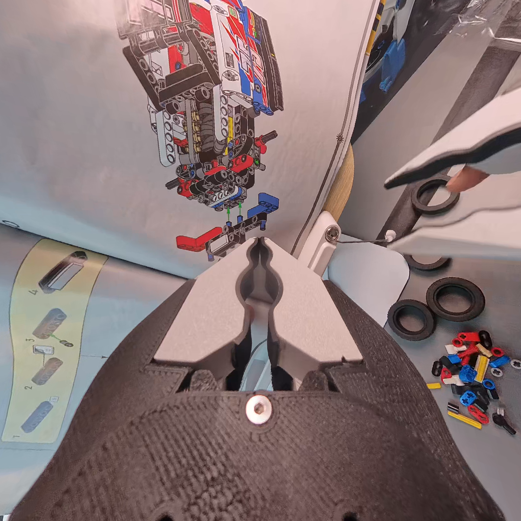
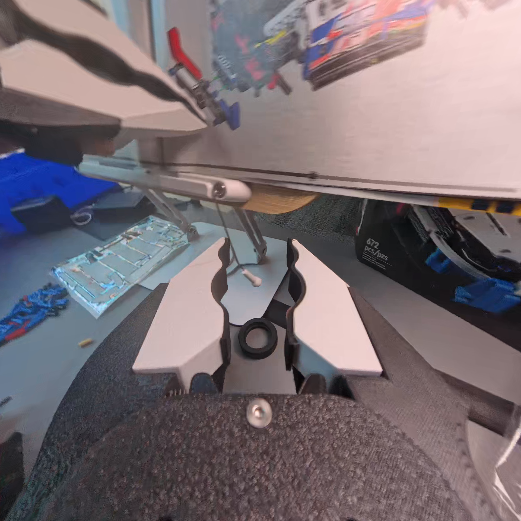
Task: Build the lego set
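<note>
1. Grey-white fingers of the left gripper (image 1: 258,239) meet at their tips, so the tool is closed with nothing seen between the tips; they point at the instruction booklet (image 1: 84,112), which stands propped on a white stand (image 1: 324,239).
2. The booklet page shows a red, white, blue and black vehicle drawing above the tips at 12 o'clock, and a yellow panel of numbered part drawings at 9 o'clock.
3. At 3 o'clock of the left wrist view, the right gripper (image 1: 400,180) reaches in from the right edge, a fingertip of the person (image 1: 465,177) beside it, over a black tyre (image 1: 434,197).
4. Two more black tyres (image 1: 455,298) lie side by side on the grey table (image 1: 423,465) at 4 o'clock, with a heap of small lego pieces (image 1: 470,375), red, blue, black, white and yellow, just below them.
5. In the right wrist view the right gripper (image 2: 258,242) stands open, its fingers well apart, and a black tyre (image 2: 258,338) lies on the table between them, touching neither.
6. A shiny sticker sheet (image 2: 118,262) lies at 9 o'clock, a black box (image 2: 423,253) at 3 o'clock, and the closed left gripper (image 2: 207,122) shows at 11 o'clock before the blurred booklet.
</note>
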{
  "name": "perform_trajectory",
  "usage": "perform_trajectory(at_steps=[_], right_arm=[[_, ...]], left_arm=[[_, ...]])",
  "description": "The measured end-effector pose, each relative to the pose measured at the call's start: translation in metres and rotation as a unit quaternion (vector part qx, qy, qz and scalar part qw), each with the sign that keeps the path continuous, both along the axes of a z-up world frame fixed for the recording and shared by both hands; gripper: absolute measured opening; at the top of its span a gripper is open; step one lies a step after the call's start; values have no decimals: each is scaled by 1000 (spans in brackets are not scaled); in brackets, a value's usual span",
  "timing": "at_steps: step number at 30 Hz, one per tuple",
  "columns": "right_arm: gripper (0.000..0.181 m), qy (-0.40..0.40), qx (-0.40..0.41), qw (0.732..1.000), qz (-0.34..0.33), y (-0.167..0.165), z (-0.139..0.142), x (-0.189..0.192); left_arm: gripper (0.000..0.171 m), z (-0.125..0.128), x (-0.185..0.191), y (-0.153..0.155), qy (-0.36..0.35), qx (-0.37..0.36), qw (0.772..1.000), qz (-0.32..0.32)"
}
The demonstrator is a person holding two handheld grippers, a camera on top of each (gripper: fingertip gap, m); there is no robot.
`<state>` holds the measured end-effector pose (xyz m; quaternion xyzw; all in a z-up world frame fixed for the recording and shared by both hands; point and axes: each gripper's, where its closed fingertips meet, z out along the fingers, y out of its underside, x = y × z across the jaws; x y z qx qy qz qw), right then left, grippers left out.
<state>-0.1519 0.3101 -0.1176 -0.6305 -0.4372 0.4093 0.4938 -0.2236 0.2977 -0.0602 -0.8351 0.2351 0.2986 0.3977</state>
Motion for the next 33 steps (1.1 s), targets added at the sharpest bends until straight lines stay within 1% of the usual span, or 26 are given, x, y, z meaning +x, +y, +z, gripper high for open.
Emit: perform_trajectory(at_steps=[1,2,3,4,5,6,7,8,9,10,11,13,14,15,17,19,20,21,22,25,28,31,33], right_arm=[[42,-24,47,998,17,-13,-4,-10],[42,-44,94,994,19,-20,-8,-19],[38,-64,135,989,16,-21,-10,-26],[27,-88,169,982,11,-19,-14,-31],[5,-115,193,974,4,-13,-17,-32],[0,-142,211,967,4,-9,-17,-29],[0,-168,234,958,3,-5,-13,-23],[1,-191,281,940,-13,3,-2,-15],[1,-210,354,911,-23,7,14,-9],[1,-239,423,874,-22,7,26,-7],[2,-275,482,832,-22,7,32,-9],[4,-313,586,747,-30,10,47,-18],[5,-316,616,721,-33,11,51,-25],[6,-317,620,717,-37,14,51,-30],[7,-289,608,738,-37,19,51,-35],[11,-260,575,775,-36,22,49,-30],[26,-245,559,791,-41,21,49,-25],[36,-230,543,806,-45,19,49,-18],[38,-213,520,826,-44,14,49,-10],[36,-148,428,891,-30,-7,43,15],[36,-102,317,943,-8,-31,28,40],[39,-59,204,977,6,-56,16,61],[41,-25,136,990,6,-70,16,75]], left_arm=[[0,-1,0,0,3,-5,1000,0],[0,-1,0,0,9,-9,1000,-1],[0,-1,0,0,15,-11,1000,-1],[0,-2,0,0,18,-12,1000,-2],[0,-2,0,0,20,-12,1000,-3],[0,-2,0,0,22,-13,1000,-6],[0,-2,0,0,21,-16,1000,-9],[0,-3,0,0,15,-18,1000,-12],[0,-3,1,0,7,-21,1000,-13],[0,-4,2,0,1,-24,1000,-14],[0,-6,4,0,-5,-28,999,-17],[0,-8,6,1,-2,-27,999,-22],[0,-8,5,0,5,-24,999,-23],[0,-8,5,1,6,-18,999,-25],[0,-7,5,0,2,-2,999,-36],[0,-5,11,-5,-28,18,998,-53],[0,0,15,-9,-49,39,996,-60],[0,6,19,-15,-76,60,993,-67],[0,11,23,-24,-108,81,988,-74],[0,20,25,-54,-186,140,969,-77],[1,19,17,-90,-237,192,951,-54],[9,13,10,-127,-279,253,926,-23],[12,10,3,-152,-305,304,903,1]])
